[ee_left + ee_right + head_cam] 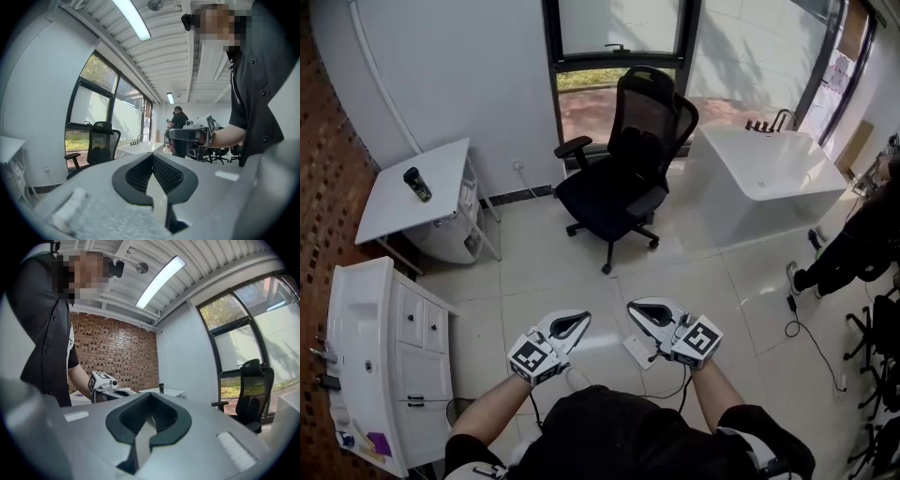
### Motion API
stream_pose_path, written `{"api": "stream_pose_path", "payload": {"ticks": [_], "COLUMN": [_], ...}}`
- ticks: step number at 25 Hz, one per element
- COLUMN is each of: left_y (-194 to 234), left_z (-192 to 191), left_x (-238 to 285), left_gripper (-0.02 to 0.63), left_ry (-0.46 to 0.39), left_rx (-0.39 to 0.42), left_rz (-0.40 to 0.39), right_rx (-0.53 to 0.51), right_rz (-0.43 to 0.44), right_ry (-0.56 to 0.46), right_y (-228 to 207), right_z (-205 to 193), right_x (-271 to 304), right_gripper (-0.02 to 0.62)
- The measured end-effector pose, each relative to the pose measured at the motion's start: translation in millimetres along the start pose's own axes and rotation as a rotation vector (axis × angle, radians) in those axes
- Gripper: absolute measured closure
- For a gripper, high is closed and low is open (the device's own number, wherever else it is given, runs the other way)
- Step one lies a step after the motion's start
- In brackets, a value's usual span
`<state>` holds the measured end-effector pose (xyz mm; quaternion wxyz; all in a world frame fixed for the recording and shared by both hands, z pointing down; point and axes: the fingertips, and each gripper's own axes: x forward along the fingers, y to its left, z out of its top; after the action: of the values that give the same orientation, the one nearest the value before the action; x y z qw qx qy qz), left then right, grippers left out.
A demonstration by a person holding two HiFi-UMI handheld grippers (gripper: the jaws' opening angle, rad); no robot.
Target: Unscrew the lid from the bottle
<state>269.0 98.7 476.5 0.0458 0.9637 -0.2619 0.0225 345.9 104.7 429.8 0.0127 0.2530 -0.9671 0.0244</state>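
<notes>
A small dark bottle (pixel 417 184) with a lid stands on the white folding table (pixel 403 202) at the far left; in the right gripper view the bottle (pixel 161 388) shows tiny on that table. Both grippers are held in front of the person's waist, far from the bottle. My left gripper (pixel 578 321) is shut with nothing between its jaws, which meet in its own view (pixel 152 157). My right gripper (pixel 637 309) is also shut and empty (pixel 150 398). The two point towards each other with a small gap between their tips.
A black office chair (pixel 628 159) stands ahead on the tiled floor. A white tub (pixel 769 169) is at the back right, and a white sink cabinet (pixel 366 356) at the near left. Another person (pixel 853 244) sits at the right edge. A power strip (pixel 637 352) and a cable (pixel 811 337) lie on the floor.
</notes>
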Motion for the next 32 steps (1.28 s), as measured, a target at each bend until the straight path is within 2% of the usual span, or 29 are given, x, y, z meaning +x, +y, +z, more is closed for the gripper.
{"api": "stream_pose_path", "payload": {"ticks": [6,10,15,19,22,26,32], "left_y": [58,88,133,147,155,160,164], "left_z": [-10,-15,-4,18,2,-11,-6], "left_x": [-55,-99,-162,-200,-235,-275,-308], "left_gripper": [0.603,0.603,0.603,0.603,0.603,0.603,0.603], "left_ry": [-0.003,0.004,-0.02,-0.049,-0.056,-0.113,-0.13], "left_rx": [-0.037,-0.031,-0.014,-0.016,-0.051,-0.135,-0.145], "left_rz": [0.124,0.179,0.335,0.445,0.573,0.717,0.894], "right_rx": [0.013,-0.007,-0.018,-0.047,-0.05,-0.035,-0.031], "right_rz": [0.116,0.208,0.308,0.451,0.569,0.702,0.814], "right_ry": [0.052,0.075,0.066,0.065,0.074,0.092,0.086], "right_y": [6,18,33,53,78,108,122], "right_z": [-13,-22,-13,-16,-14,-17,-12], "right_x": [82,141,219,263,294,324,350], "right_gripper": [0.589,0.589,0.589,0.589,0.589,0.589,0.589]}}
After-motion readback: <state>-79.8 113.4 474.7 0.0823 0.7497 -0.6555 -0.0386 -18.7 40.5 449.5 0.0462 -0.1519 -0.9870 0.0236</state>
